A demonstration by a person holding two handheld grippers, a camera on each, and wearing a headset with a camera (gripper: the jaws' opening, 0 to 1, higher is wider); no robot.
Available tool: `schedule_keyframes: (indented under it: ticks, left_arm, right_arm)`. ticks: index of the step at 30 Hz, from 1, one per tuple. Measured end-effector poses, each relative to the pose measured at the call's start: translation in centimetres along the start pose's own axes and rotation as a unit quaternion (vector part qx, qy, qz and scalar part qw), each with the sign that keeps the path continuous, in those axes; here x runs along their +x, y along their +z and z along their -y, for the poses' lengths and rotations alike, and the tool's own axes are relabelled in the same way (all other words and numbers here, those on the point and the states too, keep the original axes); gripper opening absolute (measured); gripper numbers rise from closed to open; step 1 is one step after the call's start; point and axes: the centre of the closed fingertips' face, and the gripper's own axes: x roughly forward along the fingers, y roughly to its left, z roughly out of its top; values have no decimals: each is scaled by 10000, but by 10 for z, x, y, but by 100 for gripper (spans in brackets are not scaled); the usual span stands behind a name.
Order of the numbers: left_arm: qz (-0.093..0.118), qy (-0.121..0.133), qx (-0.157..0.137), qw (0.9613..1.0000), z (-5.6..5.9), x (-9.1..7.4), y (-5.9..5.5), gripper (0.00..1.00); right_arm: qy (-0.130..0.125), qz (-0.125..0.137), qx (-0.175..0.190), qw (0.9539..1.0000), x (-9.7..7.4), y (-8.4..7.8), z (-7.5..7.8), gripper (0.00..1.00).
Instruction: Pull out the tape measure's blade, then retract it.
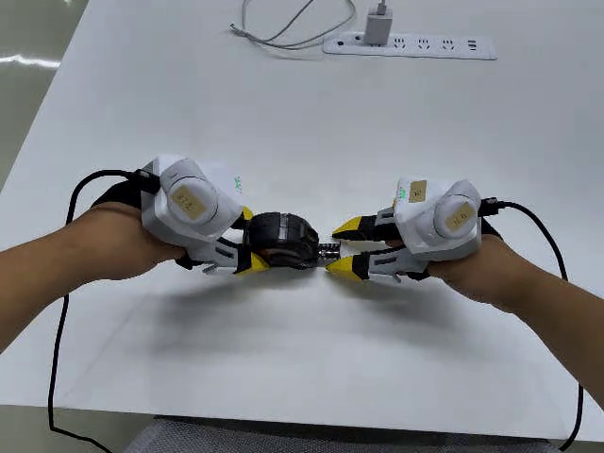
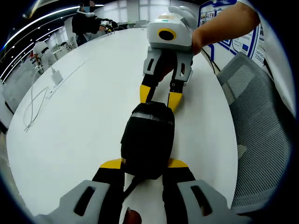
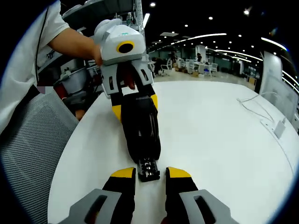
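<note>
A black tape measure (image 1: 281,242) is held just above the white table (image 1: 302,123). My left gripper (image 1: 250,240) is shut on its case; in the left gripper view the case (image 2: 147,140) sits between the yellow-tipped jaws of the left gripper (image 2: 145,163). The blade's hook end (image 3: 148,169) pokes a short way out of the case (image 3: 142,123). It lies between the jaws of my right gripper (image 3: 152,173), which stand slightly apart around it, open. In the head view the right gripper (image 1: 344,247) faces the left one, tips at the hook (image 1: 327,251).
A white power strip (image 1: 411,44) with a plugged-in charger (image 1: 377,24) and a cable (image 1: 283,33) lies at the table's far edge. Black cords trail from both grippers. A grey mesh chair (image 2: 252,116) stands at the near table edge.
</note>
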Motion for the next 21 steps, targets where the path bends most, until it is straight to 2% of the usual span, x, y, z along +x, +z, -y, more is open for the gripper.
schedule_keyframes:
  ticks: [6,9,16,21]
  left_arm:
    - [-5,-10,-5,10000,-1,0,0,26]
    - [4,-12,-9,10000,-1,0,0,26]
    - [6,-16,-9,10000,-1,0,0,26]
    - [10,-25,25,10000,-1,0,1,26]
  right_arm:
    - [40,35,-81,10000,4,0,1,17]
    - [84,90,-235,9996,6,3,0,15]
    - [139,137,-354,9992,6,4,-3,13]
    - [150,162,-300,9993,5,3,-4,12]
